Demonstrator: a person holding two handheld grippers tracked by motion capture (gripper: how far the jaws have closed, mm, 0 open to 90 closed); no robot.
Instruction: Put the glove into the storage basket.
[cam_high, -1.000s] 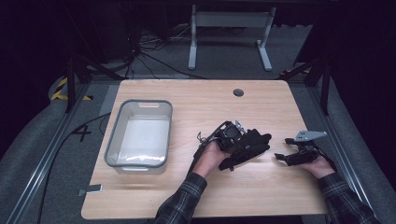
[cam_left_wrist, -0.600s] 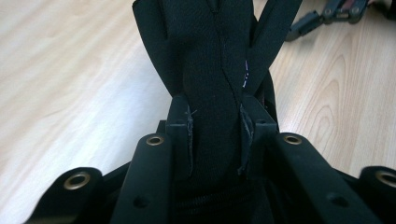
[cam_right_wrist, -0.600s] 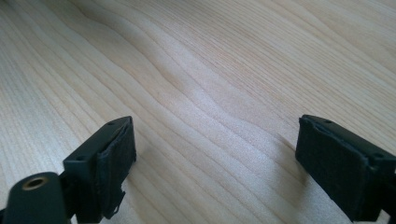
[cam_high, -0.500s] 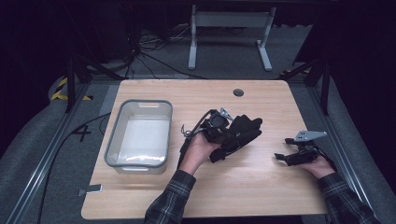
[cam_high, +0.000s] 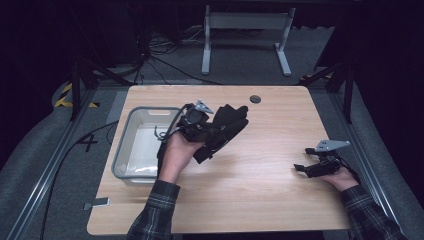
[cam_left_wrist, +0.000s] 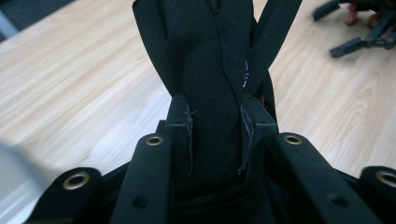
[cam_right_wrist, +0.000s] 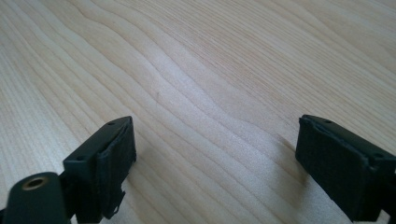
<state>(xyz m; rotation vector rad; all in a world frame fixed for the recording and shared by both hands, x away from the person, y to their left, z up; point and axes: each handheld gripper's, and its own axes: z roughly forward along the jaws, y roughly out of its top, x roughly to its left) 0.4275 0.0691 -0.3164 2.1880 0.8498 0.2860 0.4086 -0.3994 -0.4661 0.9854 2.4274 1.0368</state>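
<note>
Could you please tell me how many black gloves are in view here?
1: the black glove is held in the left gripper, raised just right of the clear bin. Another could be bunched with it; I cannot tell.

Wooden table (cam_high: 260, 170), clear bin (cam_high: 131, 150) on it

Plaid sleeves (cam_high: 155, 210), seemingly black claws (cam_high: 305, 167)

A dark figure "4" (cam_high: 88, 142) is marked on the grey floor (cam_high: 45, 150) just left of the light wooden surface (cam_high: 260, 190). Yellow-and-black hazard striping (cam_high: 64, 95) lies on the floor farther back on that side. Tiny pale marks (cam_left_wrist: 244, 77) on the black fabric glove (cam_left_wrist: 210, 70) are too small to read.
</note>
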